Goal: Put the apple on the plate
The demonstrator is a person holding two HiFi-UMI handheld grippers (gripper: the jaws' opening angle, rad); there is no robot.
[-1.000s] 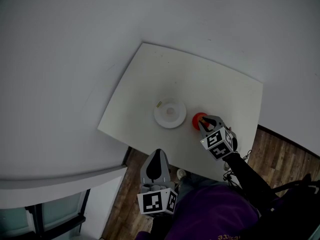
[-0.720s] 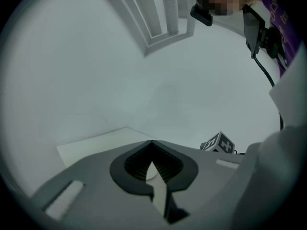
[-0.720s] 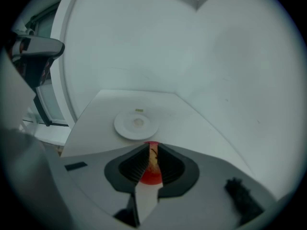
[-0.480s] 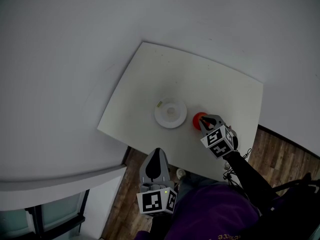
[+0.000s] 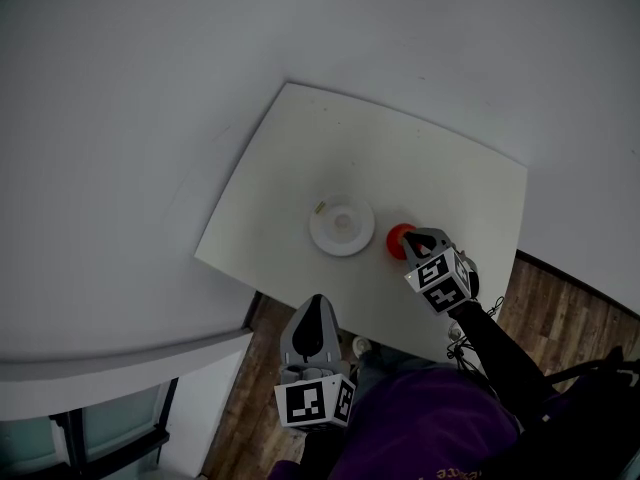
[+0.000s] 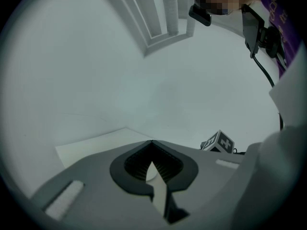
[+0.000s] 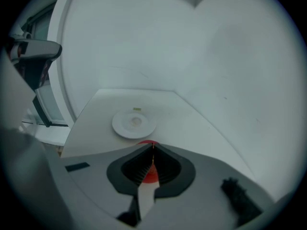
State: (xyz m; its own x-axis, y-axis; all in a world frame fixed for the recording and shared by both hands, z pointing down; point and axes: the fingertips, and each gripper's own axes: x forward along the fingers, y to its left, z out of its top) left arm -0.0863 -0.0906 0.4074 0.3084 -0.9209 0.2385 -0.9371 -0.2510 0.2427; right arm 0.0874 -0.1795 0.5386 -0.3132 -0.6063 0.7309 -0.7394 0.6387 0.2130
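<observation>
Small round red apple (image 5: 399,239), glossy, sits on the white square table (image 5: 330,138) just right of the round white plate (image 5: 341,227) (not touching). Right gripper (image 7: 152,146) tilts down over the apple, jaws together, nothing gripped. Left gripper (image 6: 152,143) hangs low, jaws pressed together, empty.

This is a plain indoor room. It could be a spare room at home or a simple test space, and nothing settles which. A white table (image 5: 420,163) stands in a corner where two smooth pale walls (image 5: 150,78) meet. Dark wood-plank floor (image 5: 560,313) shows at the near right. At the near left, a white ledge (image 5: 120,353) runs above a dark-framed window (image 5: 110,423). Stepped white moulding (image 6: 160,18) trims one surface. A white plate (image 5: 341,227) on the table adds a household touch.
</observation>
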